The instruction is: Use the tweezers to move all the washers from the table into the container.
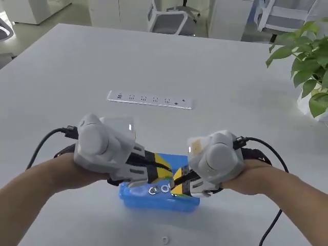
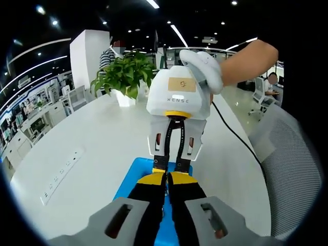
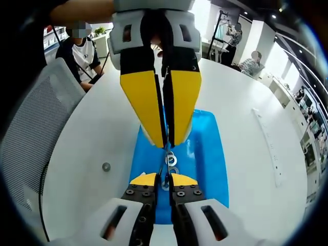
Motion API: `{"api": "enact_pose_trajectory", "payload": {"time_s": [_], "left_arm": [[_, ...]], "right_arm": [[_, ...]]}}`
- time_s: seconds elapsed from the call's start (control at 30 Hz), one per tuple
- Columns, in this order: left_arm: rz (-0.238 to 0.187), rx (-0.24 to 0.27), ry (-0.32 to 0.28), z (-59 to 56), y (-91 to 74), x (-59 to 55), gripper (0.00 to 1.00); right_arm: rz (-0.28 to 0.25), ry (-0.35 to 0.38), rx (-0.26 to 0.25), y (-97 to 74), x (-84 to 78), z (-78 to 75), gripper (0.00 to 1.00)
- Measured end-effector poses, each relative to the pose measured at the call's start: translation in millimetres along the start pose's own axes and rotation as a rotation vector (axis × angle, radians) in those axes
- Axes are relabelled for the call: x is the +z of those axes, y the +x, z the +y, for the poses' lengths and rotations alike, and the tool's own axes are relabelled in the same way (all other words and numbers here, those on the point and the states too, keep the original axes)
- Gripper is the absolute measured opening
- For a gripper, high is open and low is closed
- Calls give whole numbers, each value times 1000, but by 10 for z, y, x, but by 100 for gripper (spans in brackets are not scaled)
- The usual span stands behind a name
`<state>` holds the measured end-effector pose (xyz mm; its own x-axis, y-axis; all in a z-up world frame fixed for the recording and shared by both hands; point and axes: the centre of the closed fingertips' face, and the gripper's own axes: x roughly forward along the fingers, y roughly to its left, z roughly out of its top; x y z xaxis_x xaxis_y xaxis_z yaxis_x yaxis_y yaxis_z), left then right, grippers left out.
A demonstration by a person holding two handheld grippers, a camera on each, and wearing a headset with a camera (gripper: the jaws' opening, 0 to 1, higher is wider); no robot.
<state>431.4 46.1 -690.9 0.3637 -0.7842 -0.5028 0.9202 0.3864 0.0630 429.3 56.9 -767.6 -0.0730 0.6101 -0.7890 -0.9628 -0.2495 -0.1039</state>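
Left gripper (image 3: 165,142): jaws pinched nearly shut on a thin metal strip, seemingly the tweezers (image 3: 166,150), above the container (image 3: 205,154).
Right gripper (image 3: 164,180): jaws drawn close over the container's middle; I cannot tell whether they grip anything.
Washers (image 3: 169,160): a couple lie inside the container.
Stray washer (image 3: 106,166): on the table (image 3: 77,154), beside the container.
Doing it well: probably keep the tips low inside the container when letting go, then pinch the stray washer by its rim.
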Motion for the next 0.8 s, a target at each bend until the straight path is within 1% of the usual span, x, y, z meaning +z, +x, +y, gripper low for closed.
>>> {"api": "enact_pose_trajectory", "payload": {"time_s": [0.13, 0.23, 0.5, 0.63, 0.73, 0.8], "left_arm": [[-6, -7, -6, -13, 6, 12, 6], [-7, -9, 4, -14, 11, 16, 6], [-1, -13, 23, -34, 7, 27, 5], [-1, -15, 28, -56, -3, 54, 5], [-5, -12, 32, -48, -15, 71, 5], [-14, -9, 34, -40, -31, 102, 5]], "right_arm": [[4, 1, 4, -2, -6, 0, 9], [13, -20, 6, -2, -10, 2, 9], [25, -36, 8, 2, -18, 18, 11], [28, -36, 8, -8, -23, 26, 11], [31, -40, 3, -21, -30, 14, 11], [36, -40, 0, -33, -40, 4, 12]]}}
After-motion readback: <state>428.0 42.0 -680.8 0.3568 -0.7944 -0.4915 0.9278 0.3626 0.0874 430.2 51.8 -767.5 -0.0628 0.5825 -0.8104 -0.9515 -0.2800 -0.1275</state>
